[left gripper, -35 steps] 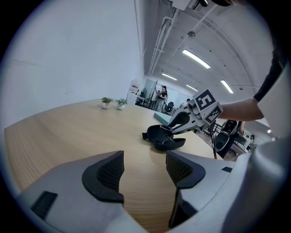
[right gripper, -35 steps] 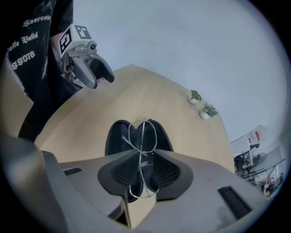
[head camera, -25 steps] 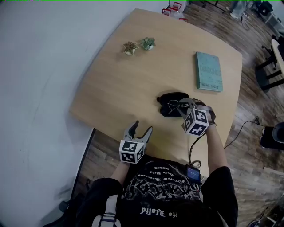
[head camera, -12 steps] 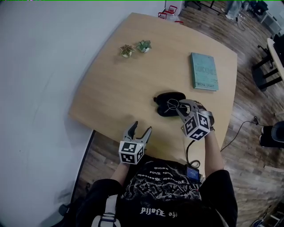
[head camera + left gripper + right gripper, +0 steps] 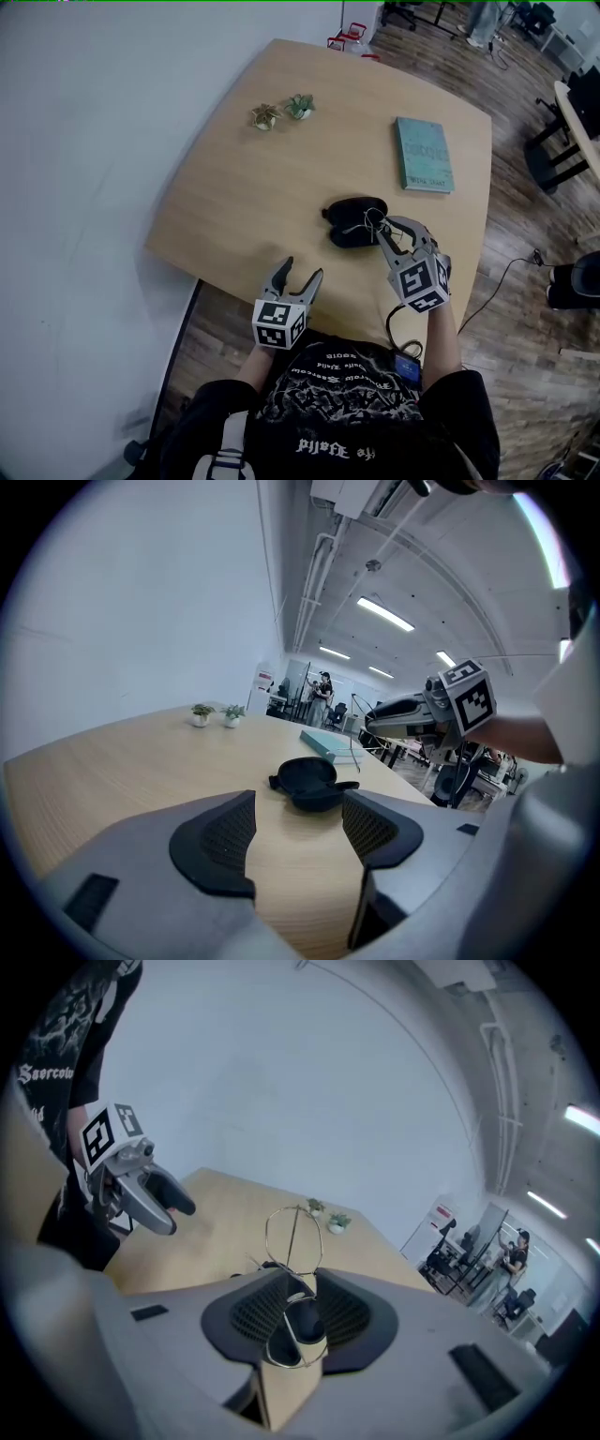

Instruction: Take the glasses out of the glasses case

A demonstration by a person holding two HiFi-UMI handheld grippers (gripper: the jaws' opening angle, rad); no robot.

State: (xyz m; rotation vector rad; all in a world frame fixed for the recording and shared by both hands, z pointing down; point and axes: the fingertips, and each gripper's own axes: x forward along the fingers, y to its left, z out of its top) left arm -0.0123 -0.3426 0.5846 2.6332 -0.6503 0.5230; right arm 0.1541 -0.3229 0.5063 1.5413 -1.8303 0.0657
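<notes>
Glasses (image 5: 293,1237) lifted higher, clamped in right gripper (image 5: 298,1290)

A teal book (image 5: 424,155) lies flat on the wooden table (image 5: 281,178), beyond the right hand-held gripper (image 5: 392,228) and a little to its right. Two small potted plants, one brownish (image 5: 264,115) and one green (image 5: 299,106), stand side by side near the table's far edge, well beyond the left hand-held gripper (image 5: 300,269). A white wall (image 5: 94,141) runs along that gripper's left. To the right of the right hand-held gripper, a dark cable (image 5: 511,272) trails over the wood-plank floor (image 5: 525,216).
</notes>
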